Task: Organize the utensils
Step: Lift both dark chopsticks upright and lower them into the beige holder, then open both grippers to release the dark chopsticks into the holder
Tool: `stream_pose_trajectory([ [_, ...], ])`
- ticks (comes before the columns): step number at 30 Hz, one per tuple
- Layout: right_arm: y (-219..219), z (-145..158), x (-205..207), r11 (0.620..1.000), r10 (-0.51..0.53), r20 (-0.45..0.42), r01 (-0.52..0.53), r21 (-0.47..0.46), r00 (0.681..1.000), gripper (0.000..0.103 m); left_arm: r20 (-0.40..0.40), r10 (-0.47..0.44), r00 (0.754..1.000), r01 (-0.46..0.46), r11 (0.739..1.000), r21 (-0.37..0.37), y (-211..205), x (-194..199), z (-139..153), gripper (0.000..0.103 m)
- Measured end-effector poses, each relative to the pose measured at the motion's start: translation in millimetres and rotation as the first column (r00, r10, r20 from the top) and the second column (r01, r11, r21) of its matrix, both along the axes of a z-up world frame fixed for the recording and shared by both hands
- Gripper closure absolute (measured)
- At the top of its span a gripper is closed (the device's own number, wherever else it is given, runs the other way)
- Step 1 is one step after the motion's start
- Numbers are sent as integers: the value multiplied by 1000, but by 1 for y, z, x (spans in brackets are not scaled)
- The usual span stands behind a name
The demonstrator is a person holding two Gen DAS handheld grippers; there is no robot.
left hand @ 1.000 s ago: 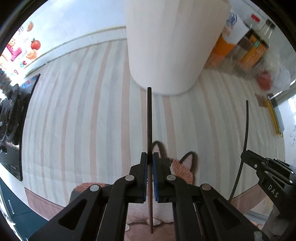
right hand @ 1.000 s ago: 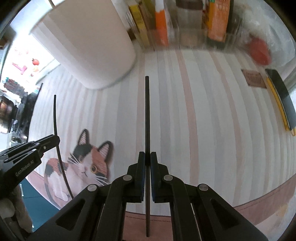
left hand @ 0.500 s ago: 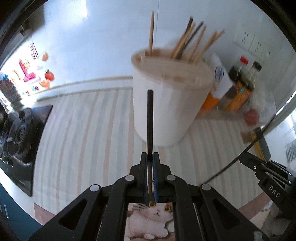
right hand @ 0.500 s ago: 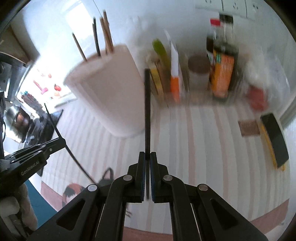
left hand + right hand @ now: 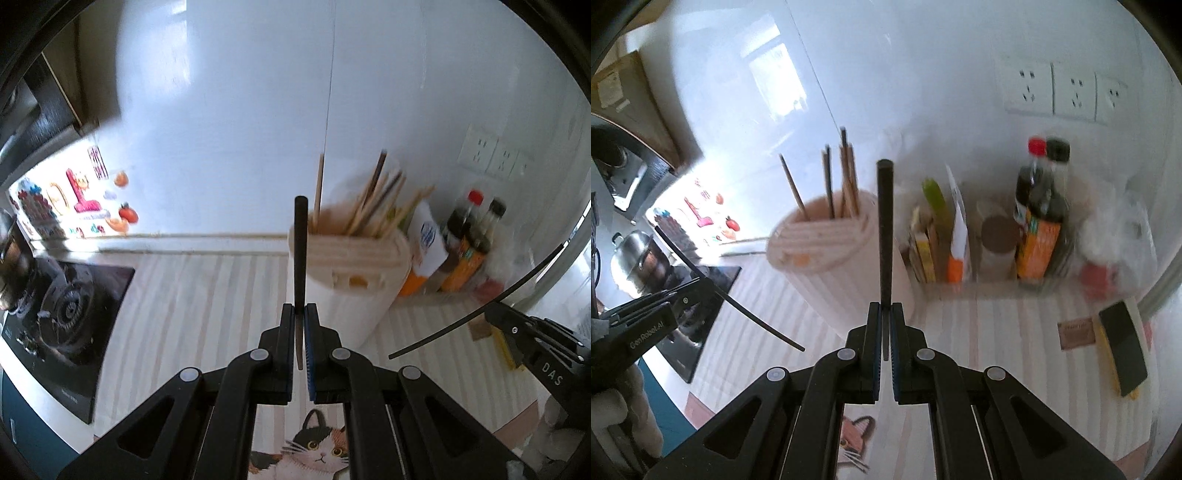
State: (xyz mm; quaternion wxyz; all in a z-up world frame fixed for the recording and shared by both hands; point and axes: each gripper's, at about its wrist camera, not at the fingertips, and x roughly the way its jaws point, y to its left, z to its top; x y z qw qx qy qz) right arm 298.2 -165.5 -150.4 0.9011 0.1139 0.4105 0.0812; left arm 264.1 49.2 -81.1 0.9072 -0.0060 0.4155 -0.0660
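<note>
bright daylight, wall glare, background seemingly motion-blurred

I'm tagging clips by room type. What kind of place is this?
Most likely a home kitchen counter: a black gas stove, a white ribbed holder full of wooden chopsticks, and dark sauce bottles against the white wall.

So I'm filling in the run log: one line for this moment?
left gripper: shut on black chopstick | right gripper: shut on second black chopstick | chopstick holder: ahead, neither inserted yet
</note>
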Motion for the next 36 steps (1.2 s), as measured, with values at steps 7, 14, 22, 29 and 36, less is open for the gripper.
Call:
stream_pose_trajectory([
  [7, 6, 62, 3, 999, 43, 98, -45, 25, 994, 99, 65, -34, 997, 40, 995, -88, 5, 3, 63, 101],
  [14, 16, 128, 15, 995, 86, 191, -94, 33, 978, 99, 139, -66, 988, 81, 991, -105, -4, 31, 109, 101],
  [22, 27, 150, 60, 997, 72, 229, -70, -19, 971, 100, 109, -93, 990, 100, 993, -63, -22, 91, 103, 101],
  [29, 30, 132, 101, 999, 44, 185, -45, 2, 982, 103, 38, -82, 996, 84, 995, -53, -24, 128, 76, 101],
  [36, 2, 87, 106, 991, -20, 13, 18, 131, 1000, 102, 93, -43, 995, 51, 995, -82, -21, 102, 84, 101],
])
